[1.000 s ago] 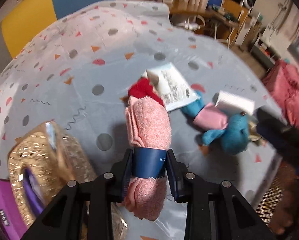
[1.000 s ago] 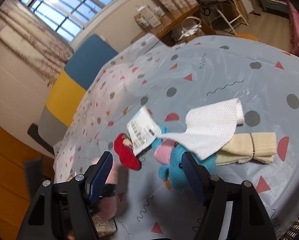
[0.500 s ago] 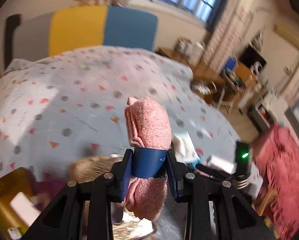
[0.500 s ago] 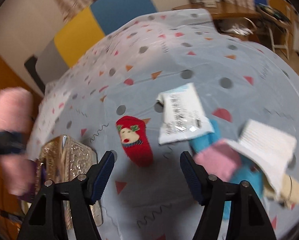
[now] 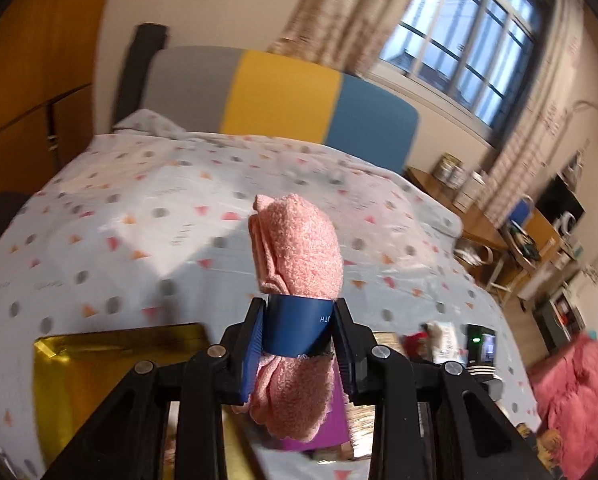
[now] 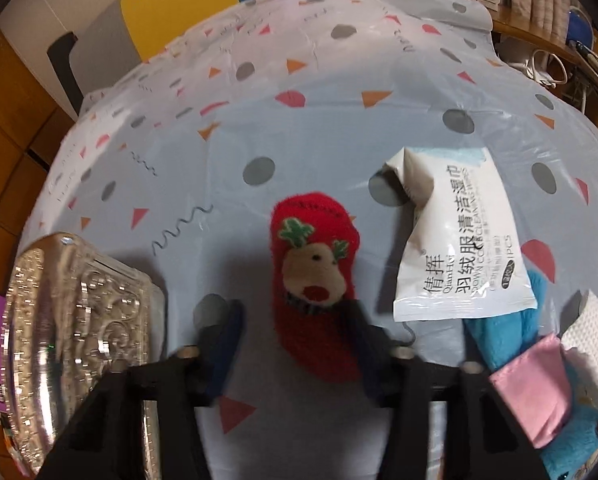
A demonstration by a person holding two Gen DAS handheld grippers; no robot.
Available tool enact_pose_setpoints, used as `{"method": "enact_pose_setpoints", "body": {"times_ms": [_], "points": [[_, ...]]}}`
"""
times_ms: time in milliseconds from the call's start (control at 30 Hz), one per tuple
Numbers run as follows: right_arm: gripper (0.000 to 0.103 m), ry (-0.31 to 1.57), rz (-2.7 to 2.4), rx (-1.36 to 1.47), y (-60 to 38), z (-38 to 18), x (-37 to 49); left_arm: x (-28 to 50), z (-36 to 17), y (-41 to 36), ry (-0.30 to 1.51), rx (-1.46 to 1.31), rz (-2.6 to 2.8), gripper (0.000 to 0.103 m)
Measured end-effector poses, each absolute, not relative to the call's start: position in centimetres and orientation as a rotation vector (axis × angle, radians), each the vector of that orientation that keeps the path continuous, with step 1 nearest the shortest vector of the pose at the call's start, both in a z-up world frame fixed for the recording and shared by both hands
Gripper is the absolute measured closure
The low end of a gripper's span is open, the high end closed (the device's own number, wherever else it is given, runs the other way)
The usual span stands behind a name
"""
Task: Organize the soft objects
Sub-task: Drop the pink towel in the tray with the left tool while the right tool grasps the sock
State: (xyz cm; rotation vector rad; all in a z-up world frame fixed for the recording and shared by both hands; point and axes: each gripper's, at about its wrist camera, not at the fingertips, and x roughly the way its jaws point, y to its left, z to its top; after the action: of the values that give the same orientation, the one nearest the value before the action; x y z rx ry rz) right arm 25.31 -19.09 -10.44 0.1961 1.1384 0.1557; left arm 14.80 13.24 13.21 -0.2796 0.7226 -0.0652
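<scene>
My left gripper [image 5: 299, 332] is shut on a rolled pink fluffy cloth [image 5: 299, 248] at its dark blue paper band, held up in the air over the patterned bed. Below it lies an open gold box [image 5: 99, 380]. In the right wrist view a red reindeer sock [image 6: 311, 256] lies on the sheet between the fingers of my right gripper [image 6: 295, 340]. Its jaws are closing: the right finger touches the sock, while the blurred left finger [image 6: 223, 344] stands a little apart from it.
A white wipes packet [image 6: 459, 248] lies right of the sock. A blue plush toy with a pink part [image 6: 539, 380] and a white cloth [image 6: 595, 332] sit at the lower right. A glittery gold lid [image 6: 79, 320] lies left. A pink blanket [image 5: 571, 392] lies off the bed.
My left gripper has lifted the pink roll and swung it left, over the gold box. My right gripper has come down around the red sock, its jaws narrowing.
</scene>
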Motion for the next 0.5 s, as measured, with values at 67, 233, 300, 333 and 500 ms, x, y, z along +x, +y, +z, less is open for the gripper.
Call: {"method": "enact_pose_setpoints", "body": {"times_ms": [67,233,300,333,500], "points": [[0.073,1.145,0.149,0.19,-19.3,-10.7,25.3,13.4,12.4,15.3,0.725,-0.285,-0.015,0.07],[0.076,1.166,0.169,0.204,-20.0,-11.0,24.9,10.2,9.1,18.9,0.75,-0.312,0.082,0.07],[0.076,1.171,0.175,0.196,-19.7,-11.0,24.9,8.9,7.5,19.9,0.759,-0.312,0.128,0.07],[0.076,1.172,0.175,0.191,-19.7,-11.0,24.9,8.4,6.9,20.1,0.765,-0.312,0.144,0.07],[0.076,1.16,0.156,0.111,-18.7,-10.9,24.5,6.4,3.6,20.8,0.791,-0.259,0.228,0.069]]}}
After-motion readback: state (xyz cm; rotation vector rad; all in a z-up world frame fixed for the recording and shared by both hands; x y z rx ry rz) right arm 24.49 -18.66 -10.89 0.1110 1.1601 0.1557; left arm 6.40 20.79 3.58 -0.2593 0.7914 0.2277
